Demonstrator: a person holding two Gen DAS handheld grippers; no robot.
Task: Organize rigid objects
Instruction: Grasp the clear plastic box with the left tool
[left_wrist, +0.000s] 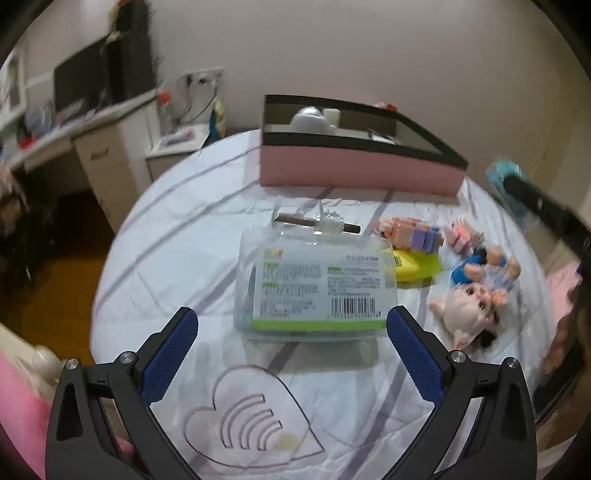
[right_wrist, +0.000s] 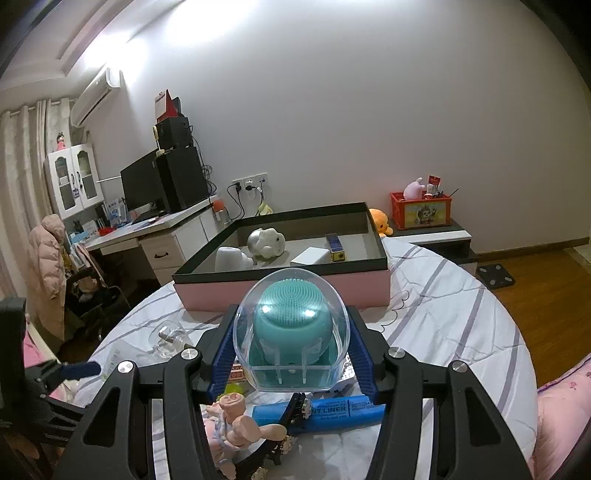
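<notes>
Left gripper (left_wrist: 291, 326): fingers spread as wide as they go, nothing clamped; they hover over the striped bed cover (left_wrist: 177, 236).
Clear labelled case (left_wrist: 316, 284): lies flat on the bed just ahead of the left fingers, its near edge between the two blue pads, not touching them as far as I can see.
Heart-shaped clear piece (left_wrist: 251, 413): flat on the cover below and between the left fingers.
Doll (left_wrist: 476, 295): lying to the right of the left fingers, beside the case.
Pink box (right_wrist: 284, 266): open-topped, black-rimmed, at the far side of the bed beyond both sets of fingers; several white items already sit inside.
Right gripper (right_wrist: 291, 347): fingers half closed, clamped on either side of the domed case.
Domed case (right_wrist: 291, 332): clear, with a teal bristled brush inside, held off the bed in front of the box.
Blue tube (right_wrist: 332, 411): lying on the cover beneath the right fingers.
</notes>
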